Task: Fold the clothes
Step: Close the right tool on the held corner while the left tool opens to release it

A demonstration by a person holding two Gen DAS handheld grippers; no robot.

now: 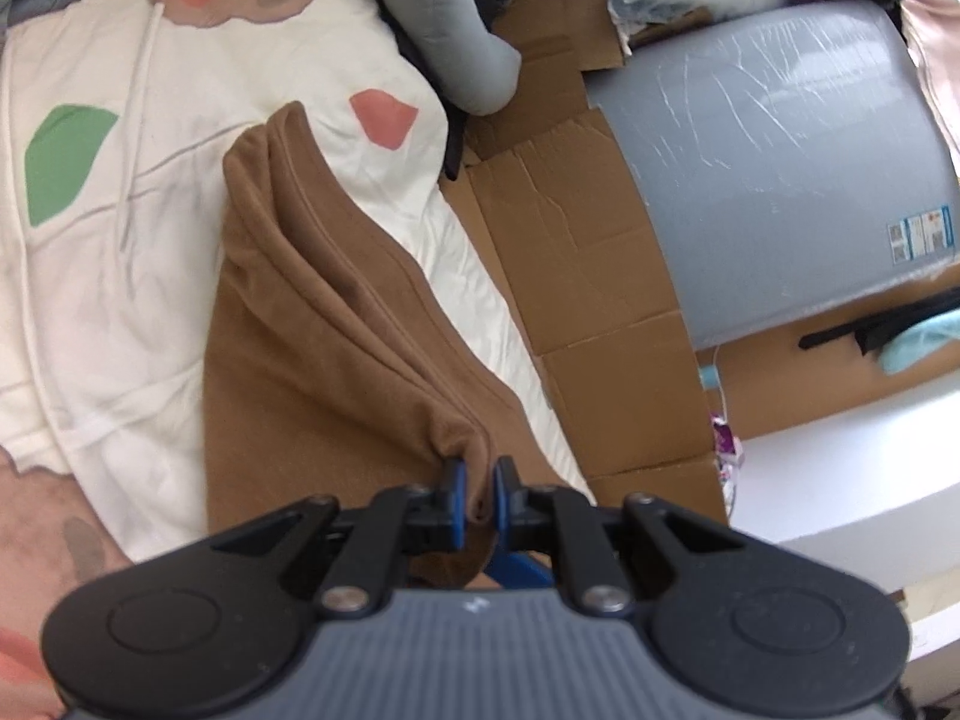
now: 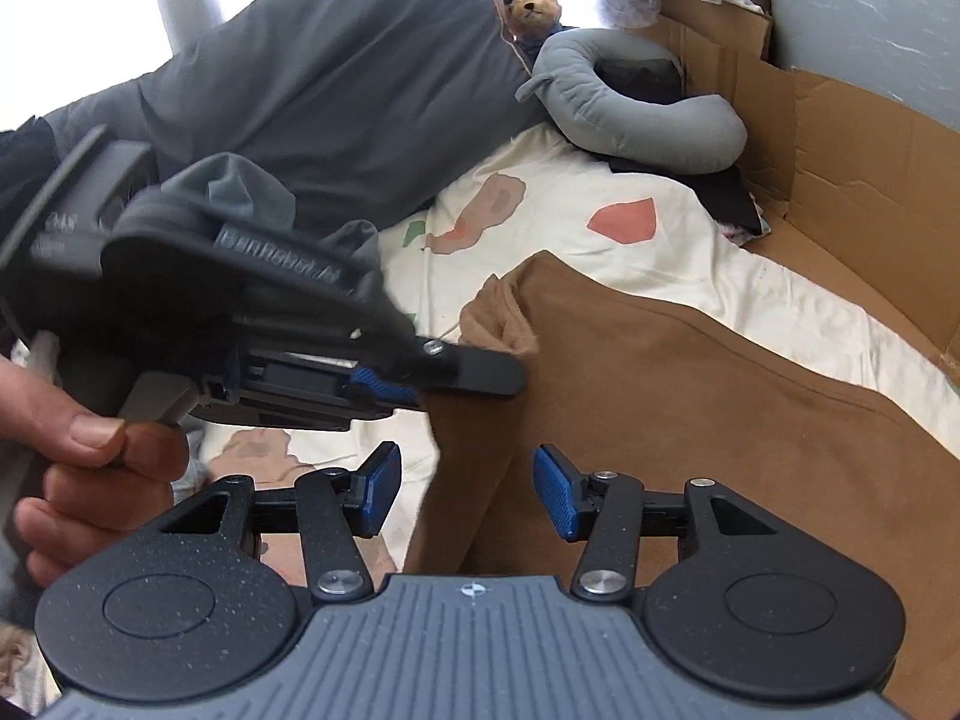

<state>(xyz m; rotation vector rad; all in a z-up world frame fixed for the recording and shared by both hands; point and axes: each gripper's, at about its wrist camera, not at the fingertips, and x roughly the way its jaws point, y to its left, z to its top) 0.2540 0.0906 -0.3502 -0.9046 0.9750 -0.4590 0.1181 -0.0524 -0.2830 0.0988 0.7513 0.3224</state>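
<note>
Brown garment being folded on the bed

The left claw (image 1: 474, 489) is pinching a fold of the brown garment (image 1: 312, 324) lying on the patterned bed sheet (image 1: 90, 276); the right claw (image 2: 467, 489) is opening, its pads clear of the cloth between them.

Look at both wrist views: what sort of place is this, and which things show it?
Most likely a bedroom, with the folding done on a bed. Clues: a patterned duvet spread under the brown garment, a grey pillow, and a teddy bear beside a curved grey cushion.
</note>
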